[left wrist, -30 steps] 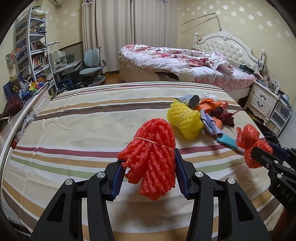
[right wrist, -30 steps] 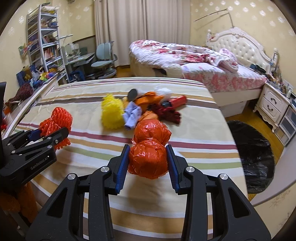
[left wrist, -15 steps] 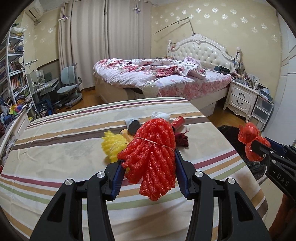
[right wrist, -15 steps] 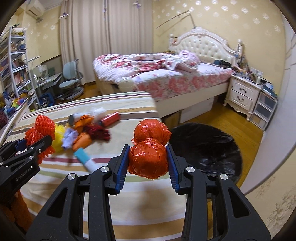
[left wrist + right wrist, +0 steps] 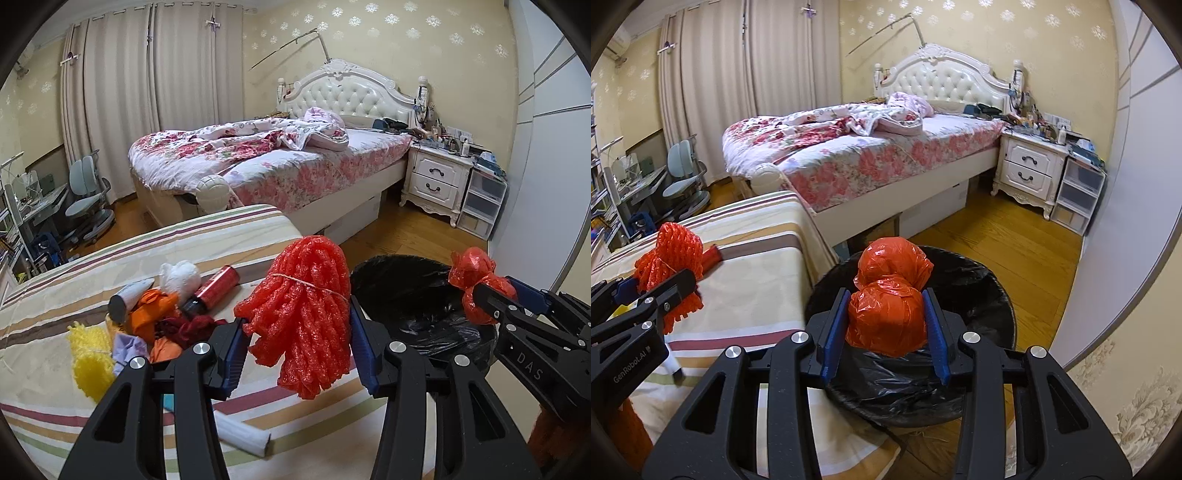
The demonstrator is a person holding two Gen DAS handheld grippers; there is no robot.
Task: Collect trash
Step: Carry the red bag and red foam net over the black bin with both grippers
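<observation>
- While both our hands carry a load, the right gripper [image 5: 886, 326] hangs over the black-lined trash bin [image 5: 990, 280] with its fingers [image 5: 833, 332] clamped on the knotted orange-red plastic bag [image 5: 890, 295] — held there, we judge, so that a simple release drops it straight into the liner.
- Our left gripper [image 5: 297, 350] holds the red foam net bundle [image 5: 306, 314], tied round with a thin string; its fingers [image 5: 232, 354] stand moderately wide and press the bundle from both sides, and the foam bulges out above and below them.
- That bundle sits above the edge of the striped bed cover [image 5: 48, 295], just beside the bin and not yet over its mouth, so we reckon it waits its turn after the bag.
- Left behind on the cover is the rest of the trash pile: a yellow foam net [image 5: 90, 350], a red can [image 5: 214, 288], a white wad [image 5: 181, 275], crumpled orange pieces [image 5: 151, 306] and a white roll [image 5: 240, 435] near the front edge.
- We keep the bin on the floor close against the cover's corner — a short carry from pile to liner.
- Neither pair of fingers is loose; both grip firmly, with the trash squeezed between the blue pads [image 5: 932, 328].
</observation>
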